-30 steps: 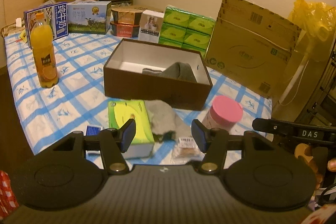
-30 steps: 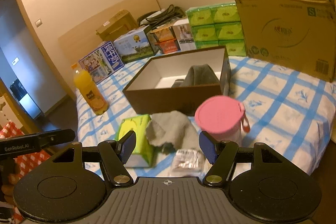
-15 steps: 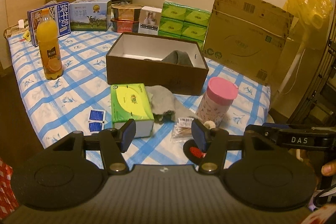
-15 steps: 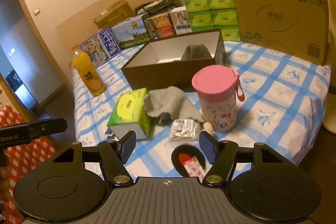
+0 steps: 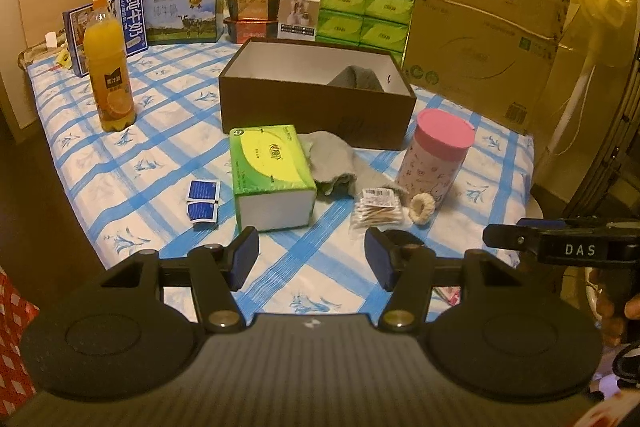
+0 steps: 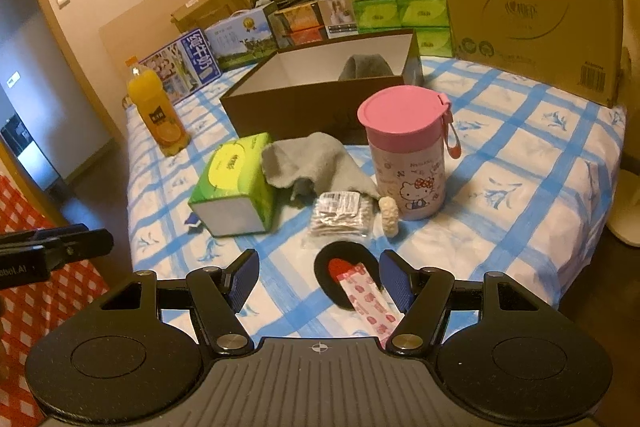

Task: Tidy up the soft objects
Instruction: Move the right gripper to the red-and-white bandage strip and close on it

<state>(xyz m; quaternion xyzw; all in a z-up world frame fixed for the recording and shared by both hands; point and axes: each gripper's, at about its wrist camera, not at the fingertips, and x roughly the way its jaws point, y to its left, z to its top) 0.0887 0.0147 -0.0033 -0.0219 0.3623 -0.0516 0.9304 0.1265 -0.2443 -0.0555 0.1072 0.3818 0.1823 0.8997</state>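
A crumpled grey cloth lies on the blue-checked table between the green tissue box and the pink-lidded cup. Another grey cloth sits inside the open brown box. A cream scrunchie rests by the cup. My left gripper is open and empty near the table's front edge. My right gripper is open too, with a black pad and a red-patterned strip lying on the table below its fingers.
An orange juice bottle stands at the left. A bag of cotton swabs and blue sachets lie near the front. Tissue packs, cartons and a large cardboard box line the back. The other gripper's handle is at the right.
Both grippers have pulled back and down from the table, so more of its front edge and the black pad now show. Their jaws have kept the same width.
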